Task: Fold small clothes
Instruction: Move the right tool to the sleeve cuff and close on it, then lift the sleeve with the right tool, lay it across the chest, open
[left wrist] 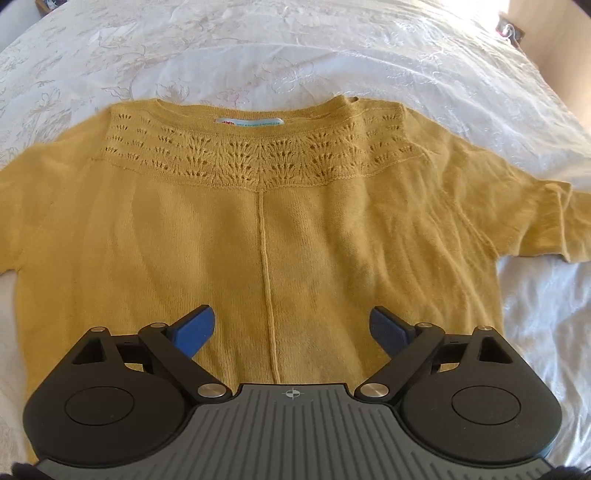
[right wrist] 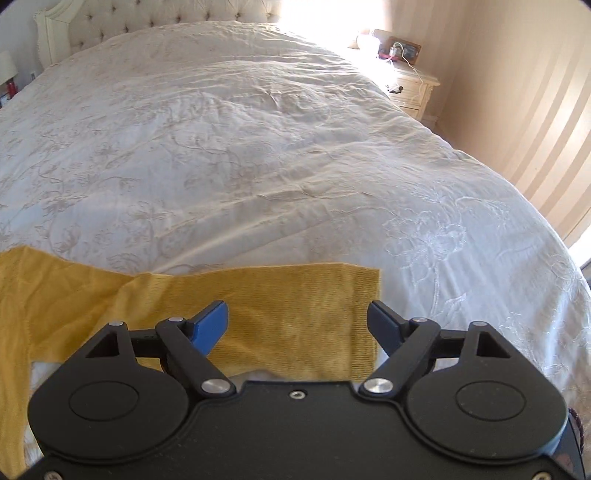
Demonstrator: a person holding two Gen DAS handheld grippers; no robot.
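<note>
A mustard-yellow knitted top [left wrist: 280, 221] lies spread flat on the white bedspread [left wrist: 258, 55], neckline with lace band and label away from me. My left gripper [left wrist: 291, 325] hovers over the lower middle of its body, beside the centre seam, jaws wide open with nothing between the blue pads. In the right wrist view one sleeve [right wrist: 295, 306] of the top stretches out to the right, its cuff edge straight. My right gripper [right wrist: 297, 321] hangs above that sleeve near the cuff, also open, pads apart and not pressing on the cloth.
The bedspread [right wrist: 258, 147] with embroidered flowers covers a wide bed with a tufted headboard [right wrist: 166, 14]. A bedside cabinet [right wrist: 413, 88] with small items and a cable stands at the far right, next to a striped wall [right wrist: 535, 92].
</note>
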